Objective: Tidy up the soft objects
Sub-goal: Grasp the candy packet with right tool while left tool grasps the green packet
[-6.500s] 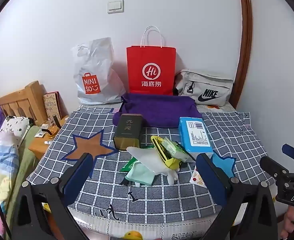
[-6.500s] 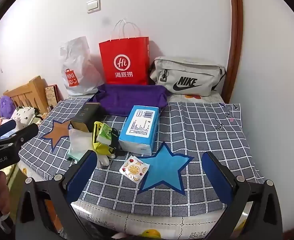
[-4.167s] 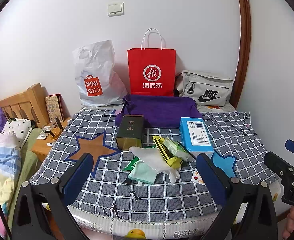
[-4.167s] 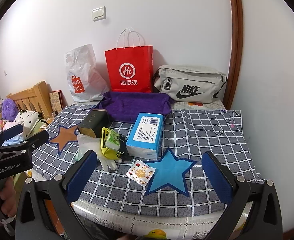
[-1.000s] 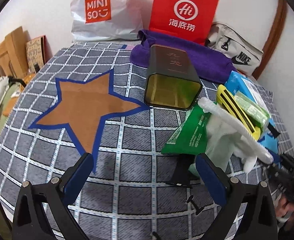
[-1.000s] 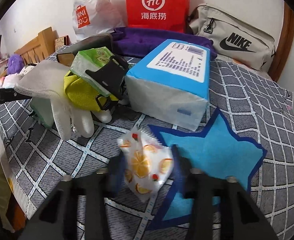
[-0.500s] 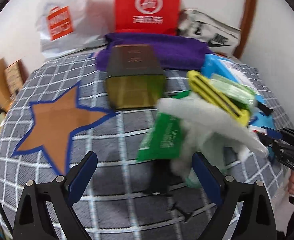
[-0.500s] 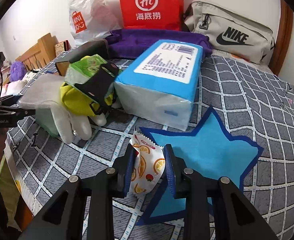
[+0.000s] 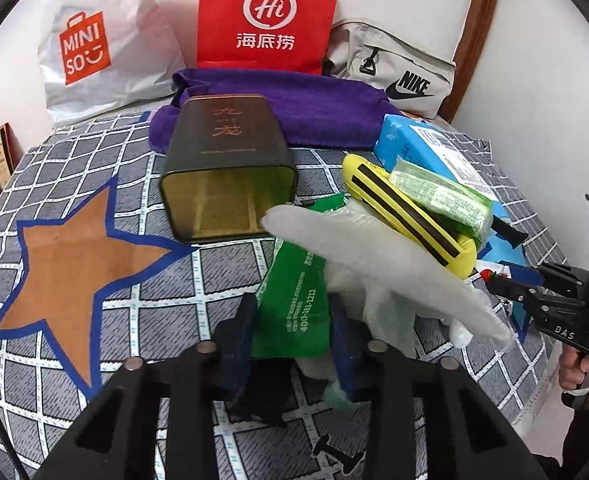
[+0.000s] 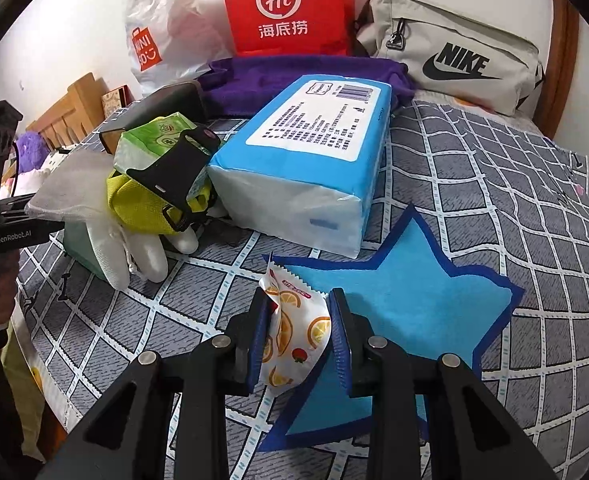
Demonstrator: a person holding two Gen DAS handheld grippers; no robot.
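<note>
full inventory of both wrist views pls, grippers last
shopping bags: 2, red paper and white plastic, against back wall
waist bag: 1, grey, back right
towel: 1, purple, before the bags
tin: 1, dark, on its side
tissue pack: 1, blue and white, centre
glove: 1, white, over pile
pouch: 1, yellow, on glove
green packet: 1, in left gripper
fruit-print packet: 1, white, in right gripper
stars: 2, brown, blue, on checked cloth
left gripper: just closed on green packet
right gripper: shut on fruit-print packet

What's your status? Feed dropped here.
Left tool just closed on green packet. Right tool clamps fruit-print sachet. White glove overlaps the packet.
</note>
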